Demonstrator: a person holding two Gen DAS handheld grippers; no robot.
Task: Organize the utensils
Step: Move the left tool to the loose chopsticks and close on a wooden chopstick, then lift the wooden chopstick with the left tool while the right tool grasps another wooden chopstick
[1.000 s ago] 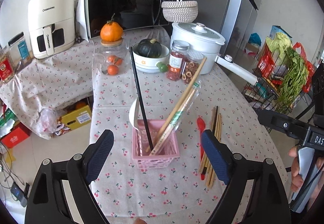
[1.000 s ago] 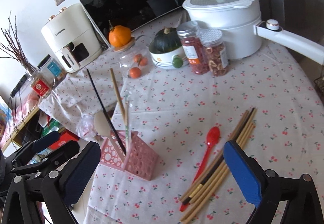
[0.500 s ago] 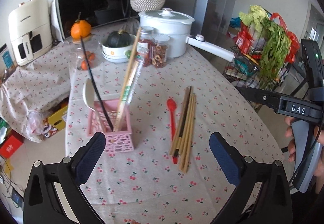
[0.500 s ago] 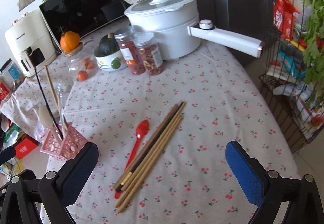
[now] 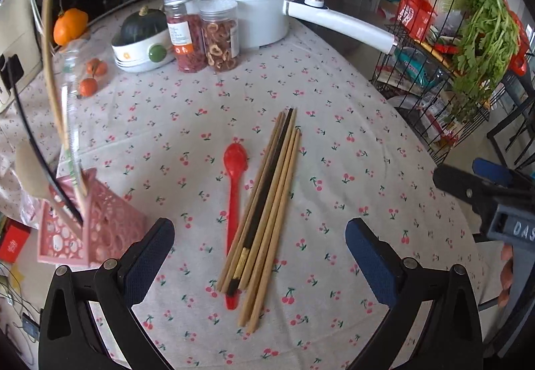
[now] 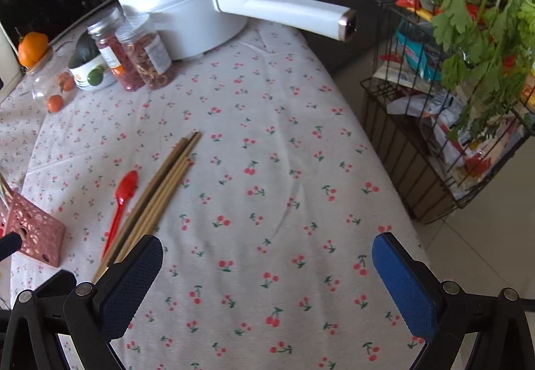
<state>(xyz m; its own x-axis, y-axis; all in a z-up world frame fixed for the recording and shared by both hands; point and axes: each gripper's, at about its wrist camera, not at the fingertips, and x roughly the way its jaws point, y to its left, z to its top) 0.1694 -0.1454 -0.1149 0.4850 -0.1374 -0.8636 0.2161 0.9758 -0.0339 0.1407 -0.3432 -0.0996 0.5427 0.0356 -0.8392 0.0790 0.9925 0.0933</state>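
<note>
The chopsticks [image 5: 267,212] lie in a loose bundle at the centre of the left wrist view, running from lower left to upper right on the cherry-print table [image 5: 351,142]. Most are pale wood and one is dark. The red spoon [image 5: 234,199] lies just beside them on their left, its handle tip tucked under the near ends of the bundle. The pink utensil basket [image 5: 80,229] sits at the left edge of that view, already holding a pale spoon, a black chopstick and some wooden ones.

The left gripper [image 5: 259,256] hovers over the near ends of the bundle, spread wide and holding nothing. The right gripper [image 6: 265,279] is likewise spread and empty, over bare cloth at the lower centre of its own view, with the bundle off to its left.

The step in hand looks like picking loose pieces for the basket. To do it well, I would lower the left gripper square across the sticks near their lower ends, close on only a few so none roll free, and keep clear of the spoon handle. Thin sticks tend to pivot when pinched, so a grasp nearer their middle would likely carry them steadier.
</note>
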